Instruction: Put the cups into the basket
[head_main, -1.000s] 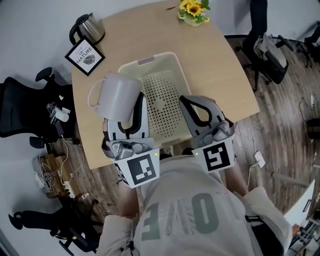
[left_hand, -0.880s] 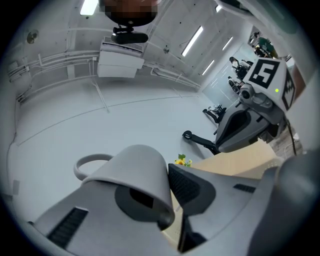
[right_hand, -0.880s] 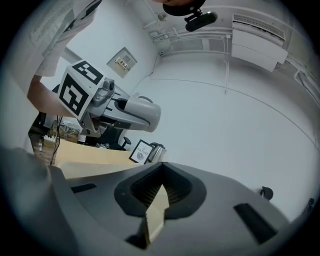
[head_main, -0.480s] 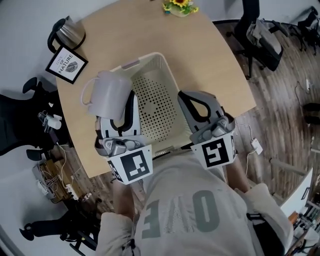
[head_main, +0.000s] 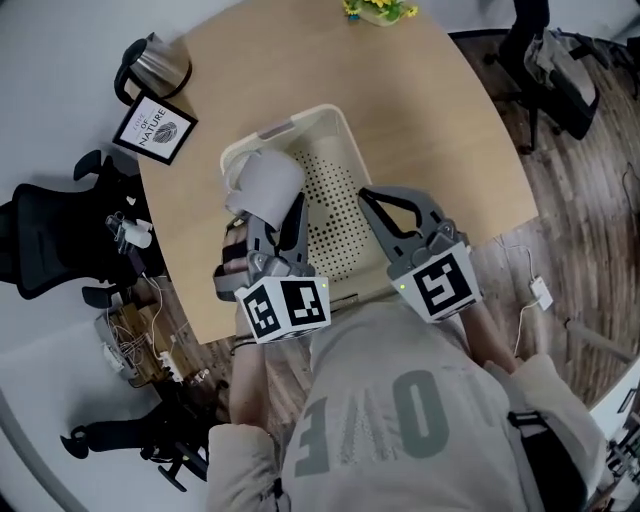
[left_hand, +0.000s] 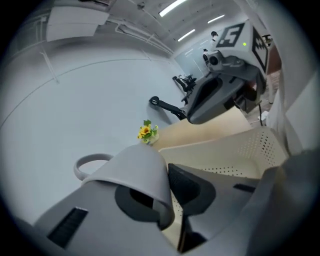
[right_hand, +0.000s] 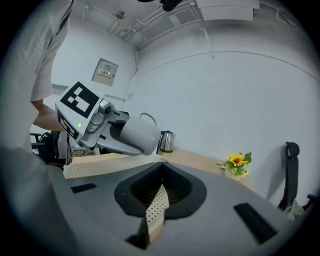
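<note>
Head view: cream basket (head_main: 330, 190) sits mid-table (head_main: 450, 130). L gripper (head_main: 280, 225) is over the basket's near-left corner and carries a grey cup (head_main: 265, 183). The cup is tipped on its side, mouth twd the gripper, base twd the basket's far end. We can't tell if the cup touches the basket. R gripper (head_main: 383, 213) is at the basket's right wall, near end. Kettle (head_main: 157, 62) and framed sign (head_main: 155, 128) are well left of the basket, off its far corner. Flowers (head_main: 380, 10) are well beyond its far end. Office chair (head_main: 50, 235) stands off the table, left of the basket.

L gripper view: jaws narrow, clamped on the cup (left_hand: 132, 170) at its rim wall, one pad inside the mouth, the other outside. Handle (left_hand: 90, 162) sticks out on the side away from the basket (left_hand: 245, 150). We see the perforated wall just beside the cup. R gripper sits at the basket's far rim.

R gripper view: jaws near-closed on the basket's perforated wall (right_hand: 156, 202), a thin strip betw the pads. Cup (right_hand: 137, 135) w/ L gripper hangs over the basket's opposite side. Kettle (right_hand: 166, 141) shows just behind the cup.
</note>
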